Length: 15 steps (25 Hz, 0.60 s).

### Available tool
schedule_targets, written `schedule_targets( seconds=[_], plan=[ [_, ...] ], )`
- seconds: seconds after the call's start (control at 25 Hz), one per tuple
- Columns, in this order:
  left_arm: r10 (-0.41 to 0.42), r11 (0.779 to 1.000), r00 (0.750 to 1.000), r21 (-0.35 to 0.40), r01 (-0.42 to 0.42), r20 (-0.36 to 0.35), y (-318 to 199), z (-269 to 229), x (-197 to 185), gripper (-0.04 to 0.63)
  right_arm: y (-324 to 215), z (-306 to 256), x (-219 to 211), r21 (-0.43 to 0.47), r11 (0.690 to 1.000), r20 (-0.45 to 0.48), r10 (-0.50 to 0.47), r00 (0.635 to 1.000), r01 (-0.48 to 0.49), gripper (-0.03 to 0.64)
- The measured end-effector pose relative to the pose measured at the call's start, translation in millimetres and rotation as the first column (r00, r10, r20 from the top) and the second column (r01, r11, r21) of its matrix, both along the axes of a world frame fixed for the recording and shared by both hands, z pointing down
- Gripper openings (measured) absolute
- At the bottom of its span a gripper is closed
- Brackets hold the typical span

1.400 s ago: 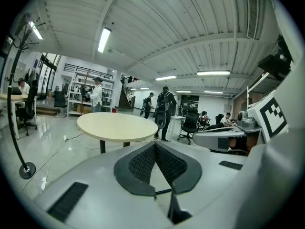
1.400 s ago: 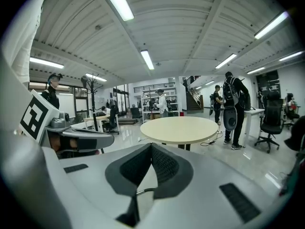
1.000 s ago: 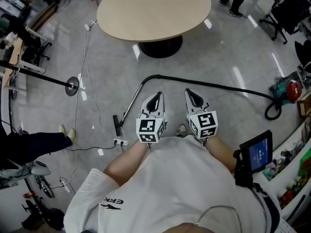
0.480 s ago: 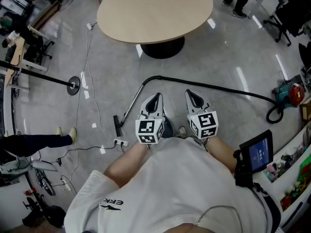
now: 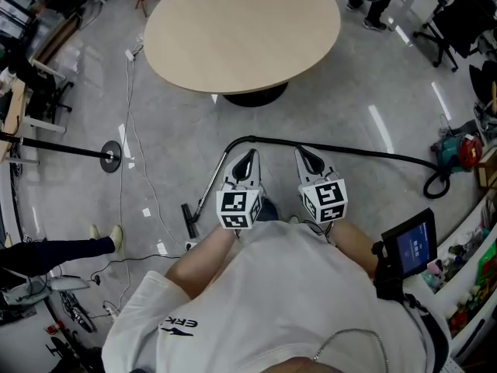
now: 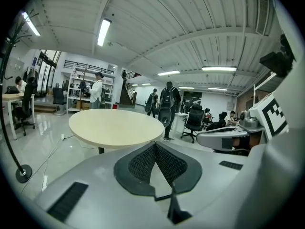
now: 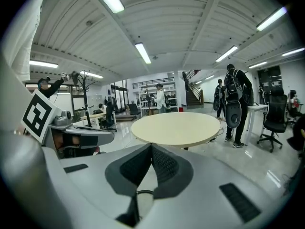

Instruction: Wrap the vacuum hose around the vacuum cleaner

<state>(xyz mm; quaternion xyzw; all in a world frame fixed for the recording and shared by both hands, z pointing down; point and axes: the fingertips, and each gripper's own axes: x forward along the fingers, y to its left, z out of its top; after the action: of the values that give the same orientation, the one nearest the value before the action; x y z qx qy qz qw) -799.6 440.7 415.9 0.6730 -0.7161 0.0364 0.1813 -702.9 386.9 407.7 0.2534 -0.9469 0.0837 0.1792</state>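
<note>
Progress: nothing wrapped yet

Left tongs [image 6: 155, 147] are clenched, the ribbed pads pressed together with nothing between them. The right tongs [image 7: 151, 149] are the same, closed and empty. In the head view both are held side by side in front of the person's chest. They point forward and slightly down, clear of the floor and touching nothing.

On the floor ahead of their tips lies the hose [image 5: 373, 154]. It bends in front of the left tongs and runs in one long line to the right. It ends in a loose loop just beside the vacuum [image 5: 454, 150], which stands well apart near the right edge. From the bend, the wand [image 5: 208, 181] slants down-left to the floor head [image 5: 186, 210]. A round table [image 5: 241, 29] stands farther off and carries nothing to do with the job.

As far as I can judge, none of the task is done. No turn of hose lies around the vacuum, and neither tongs has hold of it. All of it is left: taking up the hose, carrying it to the vacuum and winding it round.
</note>
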Motion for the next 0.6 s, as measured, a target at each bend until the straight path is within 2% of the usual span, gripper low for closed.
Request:
schedule_targets(
  seconds=[0.28, 0.6],
  plan=[
    [0.060, 0.998, 0.998, -0.005, -0.060, -0.011, -49, 8, -58, 0.003, -44, -1, -55, 0.006, 0.998, -0.019, 0.060, 0.998, -0.059, 0.002],
    [0.073, 0.997, 0.997, -0.031, -0.074, -0.037, -83, 21, -88, 0.003, -77, 7, -82, -0.003, 0.997, -0.054, 0.082, 0.995, -0.083, 0.002]
  ],
)
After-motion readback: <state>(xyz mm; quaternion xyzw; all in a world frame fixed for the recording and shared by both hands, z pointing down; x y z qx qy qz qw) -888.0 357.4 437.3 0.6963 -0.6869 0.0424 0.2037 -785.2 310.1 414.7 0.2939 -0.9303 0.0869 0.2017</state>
